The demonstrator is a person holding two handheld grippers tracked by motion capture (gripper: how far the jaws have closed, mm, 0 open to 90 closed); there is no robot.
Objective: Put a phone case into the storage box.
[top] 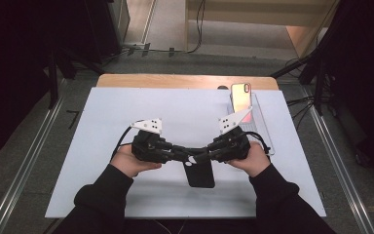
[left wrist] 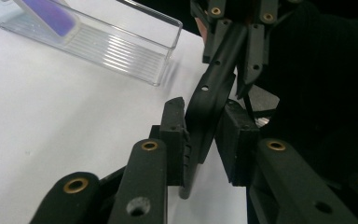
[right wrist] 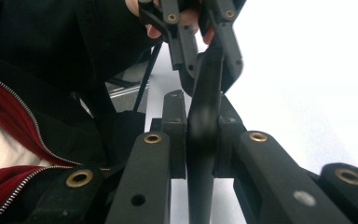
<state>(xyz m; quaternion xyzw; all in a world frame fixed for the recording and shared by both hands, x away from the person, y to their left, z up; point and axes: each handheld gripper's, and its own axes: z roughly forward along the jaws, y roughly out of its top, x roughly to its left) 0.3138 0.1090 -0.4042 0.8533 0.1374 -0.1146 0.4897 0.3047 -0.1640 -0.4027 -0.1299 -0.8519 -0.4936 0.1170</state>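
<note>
Phone case, black and soft-looking, hangs between the two grippers over the near middle of the white table, well on the person's side of the clear stand that holds a phone at the far right. Its long axis runs toward the person, with the left gripper and right gripper meeting at its top end, each pressed onto an edge of it. Both hands are equally near; open tabletop lies left of the stand.

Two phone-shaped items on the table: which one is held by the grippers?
The black phone case near the table's front edge, pinched by both grippers. The pink-backed phone rests untouched in the clear stand.
</note>
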